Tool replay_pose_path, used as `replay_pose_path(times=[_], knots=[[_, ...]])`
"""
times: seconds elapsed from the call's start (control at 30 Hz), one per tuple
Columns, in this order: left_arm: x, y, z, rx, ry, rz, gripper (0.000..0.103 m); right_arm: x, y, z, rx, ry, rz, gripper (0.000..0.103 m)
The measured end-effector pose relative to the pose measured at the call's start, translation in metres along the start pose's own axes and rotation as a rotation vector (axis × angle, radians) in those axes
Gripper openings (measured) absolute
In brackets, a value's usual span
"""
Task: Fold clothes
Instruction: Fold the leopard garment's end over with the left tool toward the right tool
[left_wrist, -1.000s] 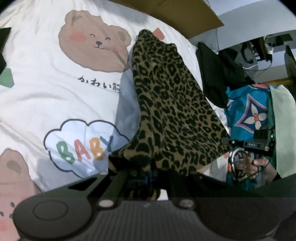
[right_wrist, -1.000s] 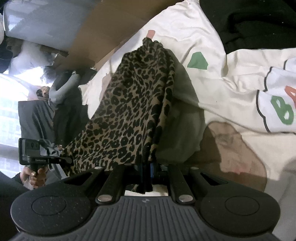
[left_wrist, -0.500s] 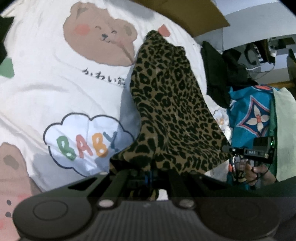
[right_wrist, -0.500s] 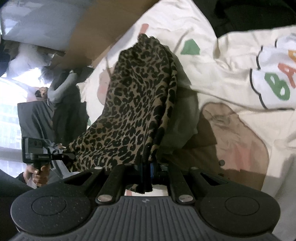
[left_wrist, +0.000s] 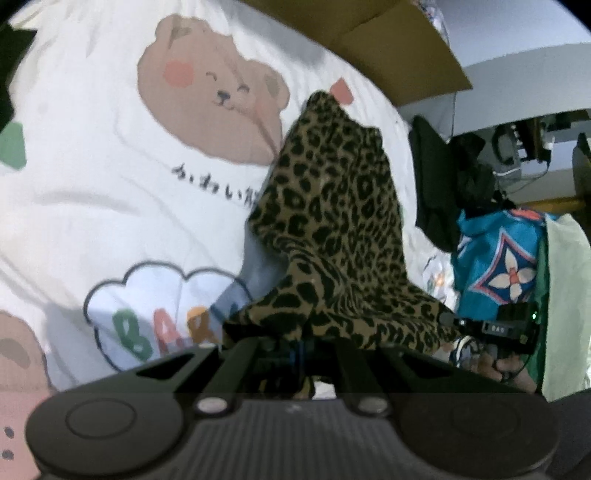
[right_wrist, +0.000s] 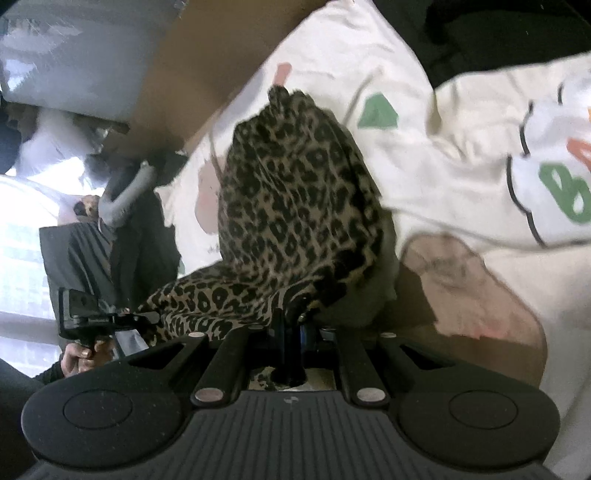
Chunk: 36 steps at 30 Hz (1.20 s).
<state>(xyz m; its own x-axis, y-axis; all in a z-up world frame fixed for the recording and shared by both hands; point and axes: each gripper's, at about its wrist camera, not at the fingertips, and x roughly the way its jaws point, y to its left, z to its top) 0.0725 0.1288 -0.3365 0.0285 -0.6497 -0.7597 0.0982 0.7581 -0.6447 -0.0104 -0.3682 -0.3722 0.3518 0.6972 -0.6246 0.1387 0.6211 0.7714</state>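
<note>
A leopard-print garment (left_wrist: 340, 236) hangs stretched between both grippers above a white bedsheet (left_wrist: 92, 184) printed with bears and the word BABY. My left gripper (left_wrist: 299, 345) is shut on one near corner of the cloth. My right gripper (right_wrist: 291, 325) is shut on the other near corner of the leopard-print garment (right_wrist: 295, 206). The cloth's far end rests on the bedsheet (right_wrist: 461, 122) and its middle bulges upward. Each wrist view also shows the opposite gripper, the right one (left_wrist: 448, 317) and the left one (right_wrist: 153, 316), held in a hand at the cloth's edge.
A brown cardboard panel (left_wrist: 388, 44) lies past the bed's far edge. Dark clothes (left_wrist: 436, 177) and a blue patterned garment (left_wrist: 498, 266) are heaped on one side. Another dark garment (right_wrist: 498, 33) lies at the sheet's far corner. A person's dark-clothed body (right_wrist: 92, 258) is nearby.
Both grippers have moved toward the garment's far end, still shut on it. The cloth has slackened and now bulges up, folding over on itself.
</note>
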Motion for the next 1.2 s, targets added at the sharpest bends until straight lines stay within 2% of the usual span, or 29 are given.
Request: replay_pose_path(times=[0.2, 0.6, 0.77, 1.0, 1.2], knots=[[-0.008, -0.001, 0.013, -0.016, -0.044, -0.024, 0.002, -0.005, 0.006, 0.017, 0.012, -0.056, 0.041, 0.006], [0.005, 0.000, 0.051, 0.035, -0.075, 0.025, 0.002, 0.009, 0.005, 0.051, 0.013, -0.120, 0.052, 0.006], [0.013, 0.002, 0.071, 0.044, -0.057, 0.038, 0.002, 0.018, -0.003, 0.067, 0.034, -0.152, 0.042, 0.006], [0.029, 0.021, 0.098, 0.063, 0.035, 0.098, 0.002, 0.029, -0.014, 0.085, 0.047, -0.145, 0.014, 0.006], [0.044, 0.027, 0.112, 0.055, 0.024, 0.112, 0.002, 0.043, -0.029, 0.090, 0.097, -0.165, -0.003, 0.006]])
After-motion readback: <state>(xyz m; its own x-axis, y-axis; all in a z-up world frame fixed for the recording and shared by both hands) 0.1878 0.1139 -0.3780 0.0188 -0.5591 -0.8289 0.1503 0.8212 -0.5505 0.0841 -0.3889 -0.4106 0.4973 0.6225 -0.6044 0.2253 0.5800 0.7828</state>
